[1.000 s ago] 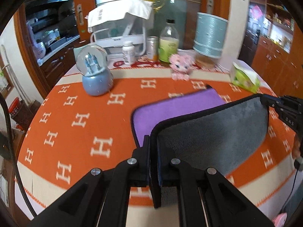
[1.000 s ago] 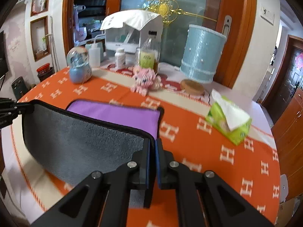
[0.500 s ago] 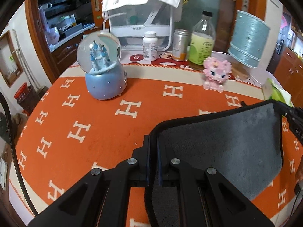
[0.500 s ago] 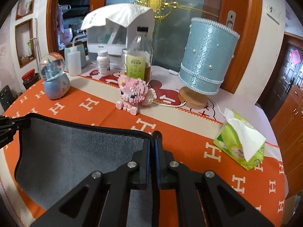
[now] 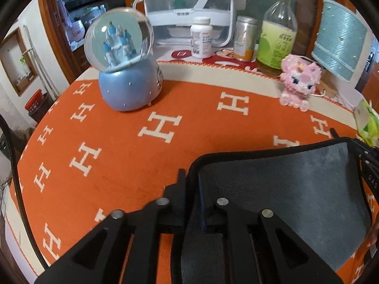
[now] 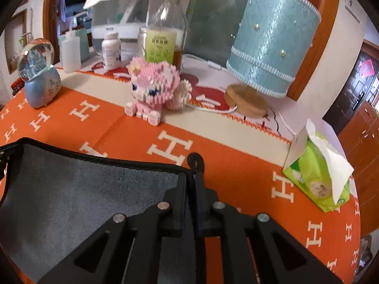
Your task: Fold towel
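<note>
left gripper is pinching one corner of the grey towel, jaws pressed together on its black-bound edge; right gripper is clamping the opposite corner the same way. the towel is hanging stretched between the two, grey side showing, over the orange tablecloth, near the pink block toy and snow globe.

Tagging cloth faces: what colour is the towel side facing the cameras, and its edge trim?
Grey towel face with black trim; clearest in the right wrist view.
</note>
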`<control>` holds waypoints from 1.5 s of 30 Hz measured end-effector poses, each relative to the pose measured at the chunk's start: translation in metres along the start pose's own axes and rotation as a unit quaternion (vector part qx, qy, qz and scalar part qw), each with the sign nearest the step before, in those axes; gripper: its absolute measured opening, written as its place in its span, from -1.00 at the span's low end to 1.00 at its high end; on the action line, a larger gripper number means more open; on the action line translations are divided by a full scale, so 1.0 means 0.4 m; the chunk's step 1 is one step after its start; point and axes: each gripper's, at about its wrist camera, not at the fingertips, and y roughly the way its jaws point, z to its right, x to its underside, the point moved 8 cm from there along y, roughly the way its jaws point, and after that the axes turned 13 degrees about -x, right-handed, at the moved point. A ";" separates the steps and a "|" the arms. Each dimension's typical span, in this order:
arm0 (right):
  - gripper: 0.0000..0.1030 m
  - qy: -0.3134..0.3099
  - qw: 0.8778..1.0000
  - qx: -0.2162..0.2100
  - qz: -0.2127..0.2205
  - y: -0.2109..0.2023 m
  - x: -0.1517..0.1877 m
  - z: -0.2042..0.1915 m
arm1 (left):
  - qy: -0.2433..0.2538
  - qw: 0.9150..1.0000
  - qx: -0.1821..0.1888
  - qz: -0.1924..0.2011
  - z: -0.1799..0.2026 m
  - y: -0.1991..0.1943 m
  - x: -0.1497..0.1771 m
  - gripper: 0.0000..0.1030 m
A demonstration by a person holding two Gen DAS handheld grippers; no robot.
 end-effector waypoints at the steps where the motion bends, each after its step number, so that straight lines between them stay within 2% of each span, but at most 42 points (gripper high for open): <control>1: -0.71 0.006 1.000 0.003 0.001 -0.002 -0.001 0.003 | -0.003 1.000 -0.005 -0.003 -0.002 0.004 0.002 -0.53; 3: -0.63 0.013 1.000 0.007 0.017 -0.021 -0.009 0.003 | -0.010 1.000 -0.009 -0.001 -0.010 0.002 0.001 0.11; 5: -0.26 0.014 0.999 0.008 0.035 -0.049 -0.016 -0.003 | -0.018 1.000 -0.012 0.011 -0.020 -0.016 -0.005 0.50; 6: -0.16 0.012 0.999 0.010 0.042 -0.061 -0.018 -0.007 | -0.021 0.999 -0.014 0.020 -0.025 -0.030 -0.010 0.62; 7: 0.00 0.010 0.999 0.010 0.047 -0.069 -0.021 -0.010 | -0.021 0.999 -0.014 0.026 -0.027 -0.040 -0.014 0.65; 8: 0.06 0.008 0.999 0.009 0.052 -0.083 -0.022 -0.019 | -0.020 0.999 -0.013 0.030 -0.029 -0.052 -0.018 0.67; 13: 0.06 0.014 0.998 -0.016 0.056 -0.113 -0.017 -0.057 | -0.016 1.000 0.006 0.025 -0.022 -0.086 -0.018 0.82; 15: 0.06 0.008 0.998 -0.022 0.054 -0.124 -0.007 -0.078 | -0.013 1.000 0.016 0.023 -0.013 -0.100 -0.012 0.99; 20: 0.06 0.002 0.998 -0.024 0.055 -0.156 0.016 -0.103 | -0.002 0.999 0.039 0.026 0.017 -0.145 0.012 0.99; 25: 0.06 0.024 0.998 -0.036 0.051 -0.200 0.054 -0.102 | 0.008 0.997 0.071 0.030 0.043 -0.209 0.042 0.99; 29: 0.06 0.041 0.997 -0.026 0.053 -0.237 0.087 -0.088 | 0.021 0.995 0.091 0.045 0.064 -0.278 0.067 0.99; 34: 0.06 0.074 0.995 -0.031 0.060 -0.277 0.125 -0.066 | 0.022 0.991 0.123 0.039 0.084 -0.334 0.097 0.99; 45: 0.06 0.109 0.991 -0.028 0.070 -0.390 0.179 -0.080 | 0.031 0.990 0.130 0.048 0.080 -0.428 0.149 0.99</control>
